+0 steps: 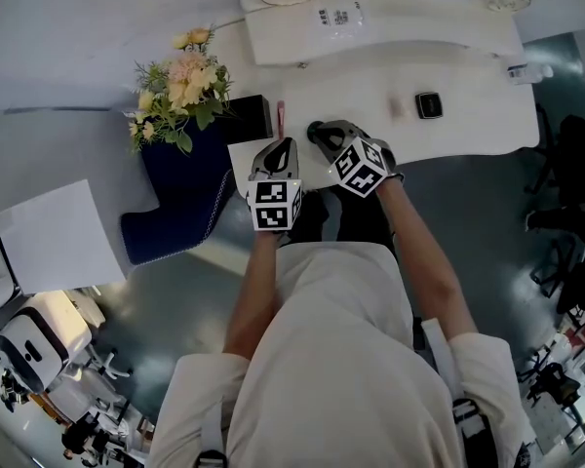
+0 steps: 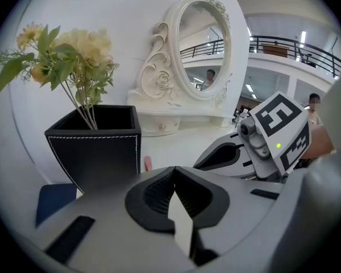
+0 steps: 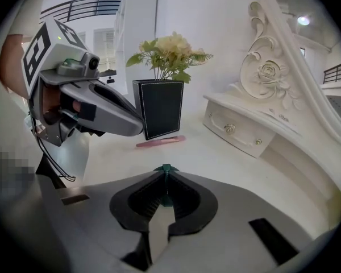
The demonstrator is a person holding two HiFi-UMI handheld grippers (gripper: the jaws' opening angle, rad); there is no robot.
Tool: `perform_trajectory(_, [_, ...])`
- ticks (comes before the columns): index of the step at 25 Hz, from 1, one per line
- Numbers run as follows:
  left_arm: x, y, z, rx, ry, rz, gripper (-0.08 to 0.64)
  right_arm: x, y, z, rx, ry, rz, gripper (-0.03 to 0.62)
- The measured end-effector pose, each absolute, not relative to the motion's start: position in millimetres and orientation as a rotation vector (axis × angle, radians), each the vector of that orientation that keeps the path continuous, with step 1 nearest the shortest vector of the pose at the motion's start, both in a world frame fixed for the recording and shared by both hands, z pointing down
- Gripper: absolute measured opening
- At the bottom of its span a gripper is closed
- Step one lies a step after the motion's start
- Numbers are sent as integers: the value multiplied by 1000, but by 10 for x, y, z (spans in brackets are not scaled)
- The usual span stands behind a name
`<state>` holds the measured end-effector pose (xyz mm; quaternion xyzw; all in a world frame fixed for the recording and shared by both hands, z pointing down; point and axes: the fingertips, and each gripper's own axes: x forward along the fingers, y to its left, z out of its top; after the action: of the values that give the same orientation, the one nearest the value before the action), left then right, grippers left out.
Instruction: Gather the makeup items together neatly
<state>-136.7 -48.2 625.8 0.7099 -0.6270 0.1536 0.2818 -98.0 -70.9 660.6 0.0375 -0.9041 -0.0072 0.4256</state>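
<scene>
Right now the right hand-held gripper (image 3: 165, 172) has its jaws pinched tight on a slim green item (image 3: 166, 168). Only a sliver of it shows at the tips, low in the centre of the right gripper view. The left hand-held gripper (image 2: 173, 174) sits just beside it at the left of that view, jaws fully together and holding nothing.

Beyond the tips, mid-frame, a pink tube (image 3: 160, 141) lies flat on the white desk (image 3: 216, 158), right against the foot of a black box (image 3: 159, 108) of flowers (image 3: 169, 49). In the head view a dark compact (image 1: 429, 104) and a pale item (image 1: 397, 107) lie at the upper right, well apart from the tube.

The step looks to be bringing the green item over to join the pink tube. To do it well, the pinch should hold firm until the item rests on the desk. It should be laid parallel to the tube and just beside it, without nudging the tube or knocking the box. The jaws should open only after that. The empty left hand-held gripper should stay out of the path.
</scene>
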Motion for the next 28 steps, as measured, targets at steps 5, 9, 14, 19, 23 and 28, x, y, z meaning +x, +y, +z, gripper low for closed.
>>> perform_trajectory(5, [-1241, -564, 6247, 1941, -1644, 421, 15, -888, -790, 6535, 184, -2266, 3, 52])
perform_trajectory(9, [-1059, -666, 6216, 1989, -1604, 428, 15, -726, -925, 6465, 283, -2266, 31, 52])
perform_trajectory(14, [-790, -802, 6186, 2054, -1536, 445, 15, -454, -1180, 6322, 494, -2273, 74, 54])
perform_trajectory(19, [-515, -935, 6183, 2107, -1477, 463, 15, -93, -1441, 6249, 746, -2233, 178, 54])
perform_trajectory(23, [-327, -1021, 6205, 2133, -1432, 479, 15, 90, -1585, 6264, 860, -2191, 231, 54])
perform_trajectory(28, [-185, -1128, 6230, 2154, -1398, 498, 15, 248, -1707, 6364, 933, -2142, 283, 54])
